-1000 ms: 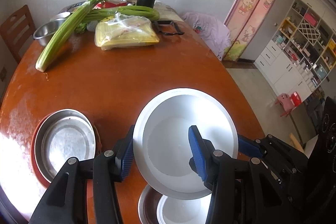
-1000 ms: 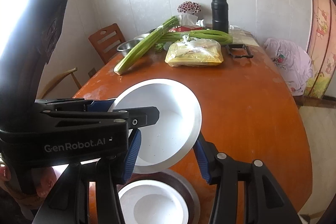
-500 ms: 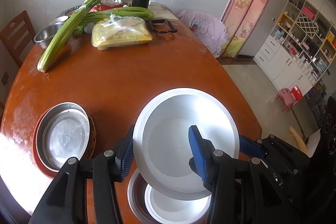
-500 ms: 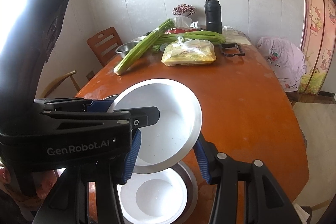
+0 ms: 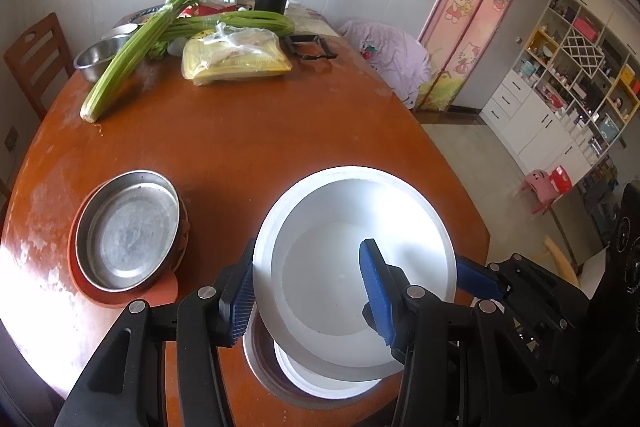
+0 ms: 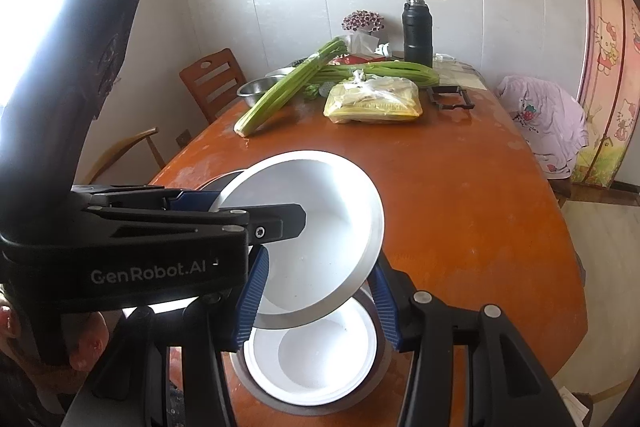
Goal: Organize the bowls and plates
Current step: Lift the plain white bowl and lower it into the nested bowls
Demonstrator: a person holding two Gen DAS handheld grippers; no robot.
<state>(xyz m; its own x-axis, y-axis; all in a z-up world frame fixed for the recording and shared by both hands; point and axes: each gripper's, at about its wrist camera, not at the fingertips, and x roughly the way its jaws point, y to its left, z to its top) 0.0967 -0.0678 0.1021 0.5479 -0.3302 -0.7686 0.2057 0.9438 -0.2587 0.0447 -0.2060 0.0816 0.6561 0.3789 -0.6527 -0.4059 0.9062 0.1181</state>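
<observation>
- Hovering tilted above a white bowl (image 6: pixel 310 359) nested in a metal bowl (image 6: pixel 380 367), a white plate (image 5: pixel 356 263) was held off the worktop (image 5: pixel 224 147).
- Its rim was clenched between the left gripper (image 5: pixel 308 291) fingers.
- It was flanked by the right gripper (image 6: pixel 318 301); contact could not be told.

I am holding my left gripper (image 5: pixel 308 267) low and forward, its jaws standing fairly wide, one blue pad pressing the outside of the white bowl (image 5: pixel 360 227) and the other reaching inside it. My left hand (image 6: pixel 86 345) is wrapping the handle from below. I am bringing my right gripper (image 6: pixel 318 267) in from the opposite side, fingers pointing forward and parted around the bowl's lower rim; whether they are actually pinching it I cannot tell. The two grippers are crossing close together.
</observation>
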